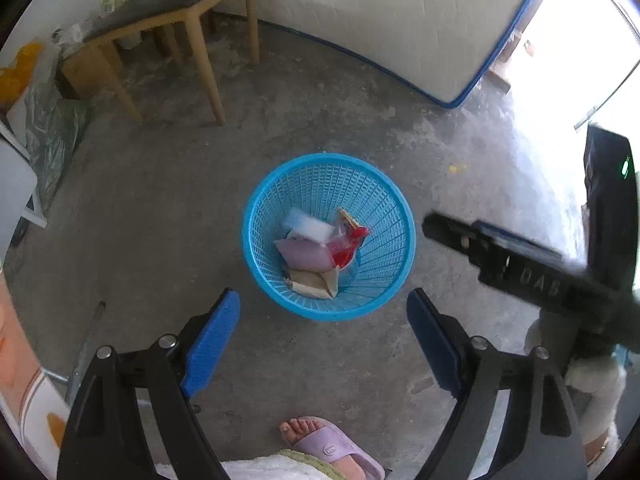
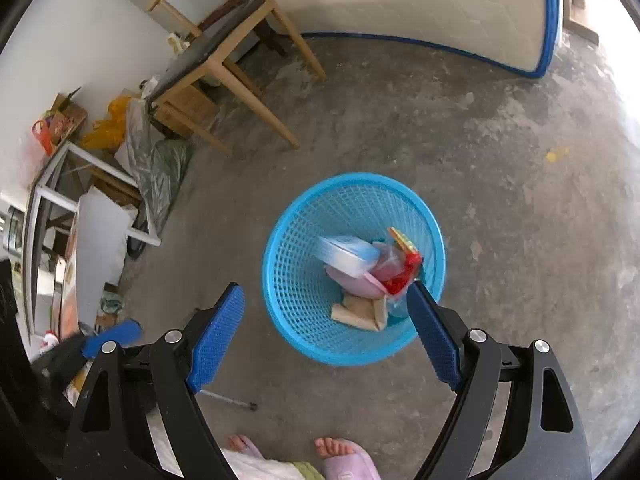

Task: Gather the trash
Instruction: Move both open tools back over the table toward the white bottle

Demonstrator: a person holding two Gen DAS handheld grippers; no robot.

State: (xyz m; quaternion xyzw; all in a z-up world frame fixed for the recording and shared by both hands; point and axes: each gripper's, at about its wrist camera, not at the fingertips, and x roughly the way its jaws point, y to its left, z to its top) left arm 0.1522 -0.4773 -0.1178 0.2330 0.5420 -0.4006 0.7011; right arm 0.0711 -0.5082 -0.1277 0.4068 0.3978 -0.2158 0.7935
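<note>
The blue mesh basket (image 1: 328, 236) stands upright on the bare concrete floor (image 1: 160, 220) at the centre of both wrist views, and the collected trash sits in its bottom: a pale blue and white packet (image 1: 308, 224), a lilac pouch (image 1: 304, 254), a red and clear wrapper (image 1: 348, 244) and a tan paper piece (image 1: 314, 282), all heaped against one another. These look light, soft and crinkly, likely to slip or fold under a pinch, so a hold on a bunched edge or corner seems safer than on a flat face; the basket itself looks like thin, springy plastic, best taken at its rolled rim. The left gripper (image 1: 324, 340) hangs above the near rim with its blue pads spread wide and nothing between them. The right gripper (image 2: 326, 332) is likewise spread and empty, its right-hand pad overlapping the basket's rim in its own view. A small yellow scrap (image 2: 556, 155) lies on the floor at the right of the frame, well apart from the basket, and may be trash not yet gathered. The floor is rough, stained and dusty. A wooden table (image 2: 224, 60) stands at upper left, plastic bags (image 2: 156, 168) are piled below it, and a white, blue-edged mattress (image 1: 400, 20) leans across the top. Lilac slippers (image 1: 336, 446) show at the bottom edge.
</note>
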